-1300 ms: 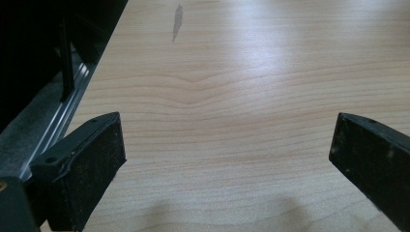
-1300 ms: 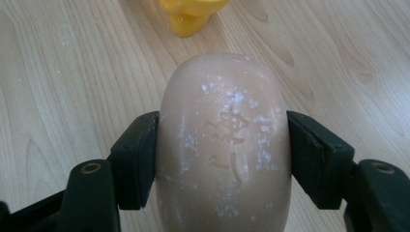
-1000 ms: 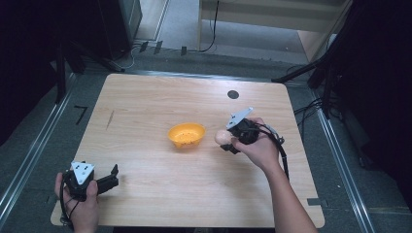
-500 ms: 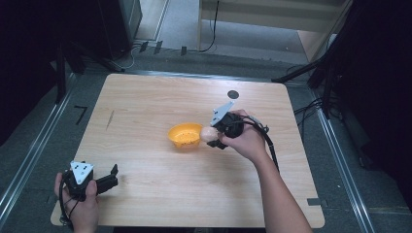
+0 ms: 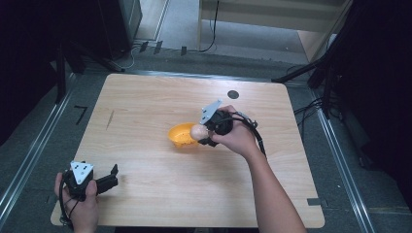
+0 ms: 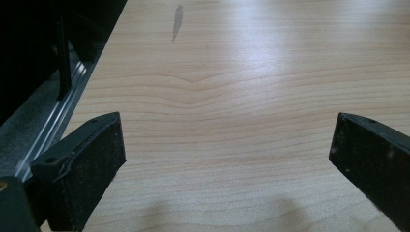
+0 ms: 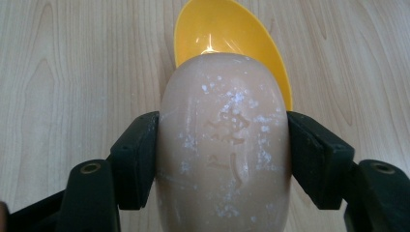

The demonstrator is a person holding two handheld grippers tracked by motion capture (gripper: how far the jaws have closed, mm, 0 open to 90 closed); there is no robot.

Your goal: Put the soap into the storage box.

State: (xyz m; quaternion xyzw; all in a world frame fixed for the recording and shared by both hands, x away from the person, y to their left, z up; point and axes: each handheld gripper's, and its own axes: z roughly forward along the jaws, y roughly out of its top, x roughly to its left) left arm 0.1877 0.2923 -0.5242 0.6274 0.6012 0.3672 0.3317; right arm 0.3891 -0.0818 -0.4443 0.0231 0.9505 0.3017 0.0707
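Observation:
An orange-yellow bowl [image 5: 180, 134] sits near the middle of the wooden table [image 5: 145, 97]. My right gripper [image 5: 200, 133] is shut on a pale beige egg-shaped soap [image 5: 197, 131] and holds it over the bowl's right rim. In the right gripper view the soap [image 7: 225, 145] is squeezed between both black jaws, with the bowl [image 7: 227, 29] just beyond it. My left gripper [image 5: 112, 176] rests low at the table's near left corner, open. Bare wood lies between its wide-apart jaws in the left gripper view [image 6: 227, 159].
A small black round mark [image 5: 233, 94] lies on the table's far right part. A dark streak [image 5: 110, 119] marks the wood at the left. Metal rails [image 5: 29, 155] run along the table's left side, and cables [image 5: 311, 109] hang off the right edge.
My right gripper has carried the soap leftward from beside the bowl to over its right rim. The left gripper has stayed in place.

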